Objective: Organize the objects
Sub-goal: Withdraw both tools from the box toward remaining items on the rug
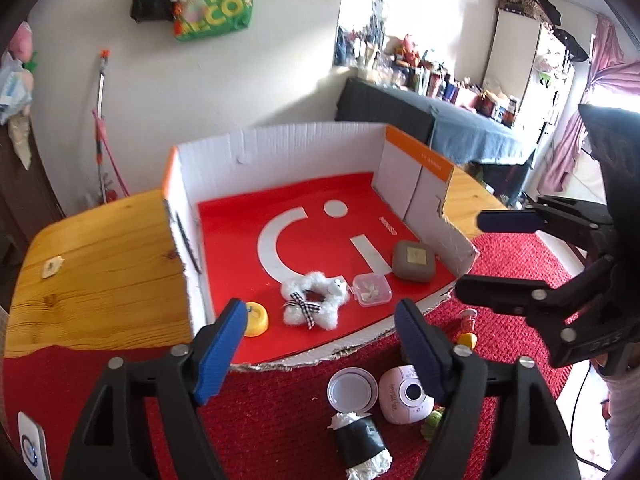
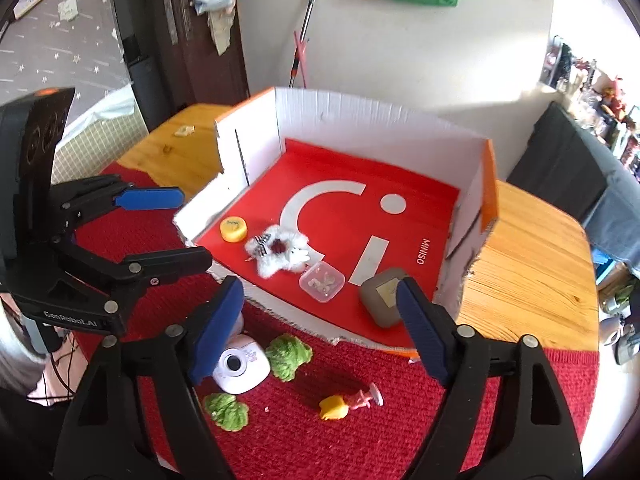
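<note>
A cut-open cardboard box (image 1: 280, 148) (image 2: 384, 112) with a red floor holds a yellow cap (image 1: 256, 319) (image 2: 233, 227), a white fluffy star (image 1: 314, 300) (image 2: 280, 254), a clear small case (image 1: 372, 289) (image 2: 322, 281) and a grey-brown pouch (image 1: 413, 261) (image 2: 382, 296). On the red mat in front lie a pink toy camera (image 1: 404, 394) (image 2: 240, 364), a white lid (image 1: 352, 388), a black-and-white roll (image 1: 362, 440), two green fuzzy pieces (image 2: 288, 356) and a small yellow-pink figure (image 2: 348, 402). My left gripper (image 1: 320, 344) (image 2: 164, 228) is open above the mat. My right gripper (image 2: 320, 332) (image 1: 476, 258) is open and empty.
The box stands on a wooden table (image 1: 100, 264) (image 2: 532, 264) partly covered by the red mat (image 1: 280, 420) (image 2: 360, 432). A small beige scrap (image 1: 52, 266) lies on the wood at the left. A white card (image 1: 32, 444) lies at the mat's near left.
</note>
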`<action>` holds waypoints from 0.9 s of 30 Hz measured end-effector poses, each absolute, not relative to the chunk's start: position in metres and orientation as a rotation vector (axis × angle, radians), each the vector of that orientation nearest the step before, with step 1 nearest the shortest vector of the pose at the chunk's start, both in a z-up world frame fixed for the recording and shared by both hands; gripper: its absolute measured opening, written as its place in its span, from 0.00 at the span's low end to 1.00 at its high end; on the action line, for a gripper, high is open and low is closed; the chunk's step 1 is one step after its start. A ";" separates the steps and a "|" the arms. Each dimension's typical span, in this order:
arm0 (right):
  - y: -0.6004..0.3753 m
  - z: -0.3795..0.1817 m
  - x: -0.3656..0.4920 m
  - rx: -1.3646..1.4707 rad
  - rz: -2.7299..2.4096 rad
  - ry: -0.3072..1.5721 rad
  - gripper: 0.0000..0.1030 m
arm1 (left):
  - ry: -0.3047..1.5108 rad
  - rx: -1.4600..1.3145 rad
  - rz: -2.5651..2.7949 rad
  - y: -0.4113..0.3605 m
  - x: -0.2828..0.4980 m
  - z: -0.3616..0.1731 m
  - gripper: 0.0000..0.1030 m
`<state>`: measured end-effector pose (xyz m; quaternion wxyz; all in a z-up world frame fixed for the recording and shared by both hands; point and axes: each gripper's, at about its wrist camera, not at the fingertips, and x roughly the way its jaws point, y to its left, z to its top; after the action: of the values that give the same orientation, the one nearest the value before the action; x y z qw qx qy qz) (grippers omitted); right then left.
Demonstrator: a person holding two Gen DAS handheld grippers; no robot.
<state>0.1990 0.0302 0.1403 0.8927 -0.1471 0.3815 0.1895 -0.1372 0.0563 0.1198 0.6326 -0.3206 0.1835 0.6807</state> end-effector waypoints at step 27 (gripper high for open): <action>-0.015 0.097 0.111 -0.090 0.161 0.663 0.91 | 0.273 -0.798 1.697 -0.019 -0.110 0.077 0.98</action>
<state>0.1109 -0.0149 0.0965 0.9413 -0.0440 0.3251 0.0790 -0.1103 -0.0187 0.0765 0.5838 -0.3420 0.1171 0.7270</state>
